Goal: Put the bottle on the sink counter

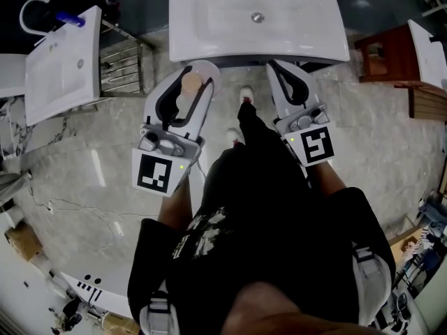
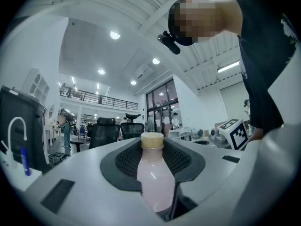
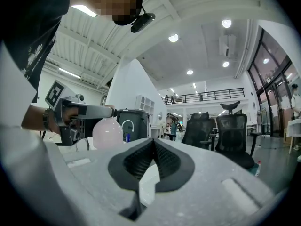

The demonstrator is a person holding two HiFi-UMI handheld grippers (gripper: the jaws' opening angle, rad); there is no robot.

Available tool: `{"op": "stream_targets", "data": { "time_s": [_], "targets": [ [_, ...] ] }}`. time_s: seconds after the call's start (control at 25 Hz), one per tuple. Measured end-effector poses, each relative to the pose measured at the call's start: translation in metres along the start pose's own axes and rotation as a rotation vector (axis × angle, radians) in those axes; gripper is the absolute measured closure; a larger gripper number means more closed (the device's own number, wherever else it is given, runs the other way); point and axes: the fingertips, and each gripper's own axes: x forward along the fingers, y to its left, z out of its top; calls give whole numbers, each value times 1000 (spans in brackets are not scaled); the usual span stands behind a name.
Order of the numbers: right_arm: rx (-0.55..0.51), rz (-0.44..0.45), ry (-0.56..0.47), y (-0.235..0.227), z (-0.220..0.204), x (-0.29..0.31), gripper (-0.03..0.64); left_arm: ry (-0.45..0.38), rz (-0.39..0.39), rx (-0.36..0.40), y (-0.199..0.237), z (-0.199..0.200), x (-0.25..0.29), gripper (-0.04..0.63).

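Just before the sink counter [image 1: 258,51] edge, left gripper [image 1: 198,70] pinches bottle [image 2: 155,182] (right gripper [image 3: 153,142] pressed together).

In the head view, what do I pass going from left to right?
small white rectangular sink with a curved faucet → metal wire rack → left gripper shut on a pale pink plastic bottle with a tan cap → right gripper, shut and empty → reddish-brown wooden cabinet

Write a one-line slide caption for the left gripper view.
Left tool closed on a pale pink, tan-capped bottle, office chairs behind.
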Motion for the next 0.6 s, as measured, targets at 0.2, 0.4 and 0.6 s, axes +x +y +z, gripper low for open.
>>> {"op": "stream_targets", "data": {
  "time_s": [0.2, 0.4, 0.6],
  "targets": [
    [17, 15, 18, -38, -16, 43, 621, 26, -1, -10, 30, -15, 51, 446],
    [27, 39, 19, -78, -19, 98, 621, 56, 6, -8, 73, -19, 103, 446],
    [45, 71, 9, -119, -28, 131, 621, 69, 16, -1, 92, -22, 153, 446]
  ]
}}
